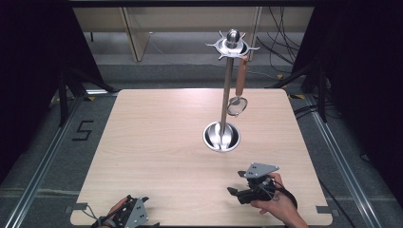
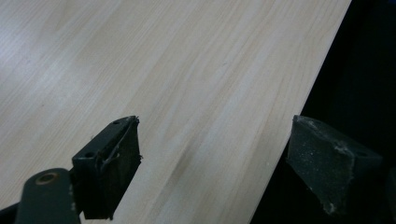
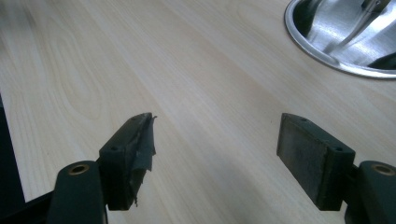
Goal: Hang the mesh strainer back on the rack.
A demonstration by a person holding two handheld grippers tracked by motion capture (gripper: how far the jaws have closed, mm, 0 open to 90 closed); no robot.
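A steel utensil stand (image 1: 227,85) rises from a round dish base (image 1: 221,136) at the table's middle right, the same base (image 3: 341,42) showing at the top right of the right gripper view. From its top ring hangs a small strainer with a brown handle (image 1: 241,78) and a mesh bowl (image 1: 236,106). My right gripper (image 1: 235,190) rests low near the front right, open and empty (image 3: 215,154), pointing left of the base. My left gripper (image 1: 142,211) lies at the table's front left edge, open and empty (image 2: 212,168), with one jaw past the table's rim.
The light wooden table (image 1: 161,142) has bare room across its left half and front middle. Dark curtains stand on both sides. Cables (image 1: 280,42) trail on the floor behind the table, and floor rails (image 1: 43,161) run along either side.
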